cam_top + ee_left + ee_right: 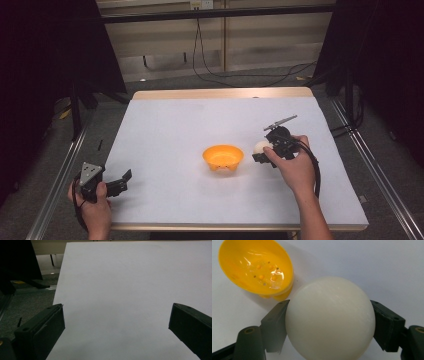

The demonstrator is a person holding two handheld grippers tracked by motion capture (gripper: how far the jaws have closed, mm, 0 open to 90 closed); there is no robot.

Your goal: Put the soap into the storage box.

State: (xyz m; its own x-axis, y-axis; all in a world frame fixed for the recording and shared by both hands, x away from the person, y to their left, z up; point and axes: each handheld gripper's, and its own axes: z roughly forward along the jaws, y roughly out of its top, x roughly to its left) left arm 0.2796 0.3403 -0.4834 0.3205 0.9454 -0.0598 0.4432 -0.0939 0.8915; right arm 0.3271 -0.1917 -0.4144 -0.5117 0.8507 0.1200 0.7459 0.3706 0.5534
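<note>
Right gripper (260, 151) is clamped on a white ball (260, 147), both jaws pressing its sides, as the right gripper view confirms with the ball (329, 318) seated squarely between the pads. Ball and gripper sit just beside the orange bowl (223, 157), at its 3 o'clock in the high view, apart from its rim. Bowl stands upright near the centre of the white table (165, 125); in the right gripper view the bowl (254, 267) lies at the ball's 10 o'clock, interior glossy with small specks. Left gripper (122, 181) rests at the table's 8 o'clock edge, jaws spread wide with nothing between them.
</note>
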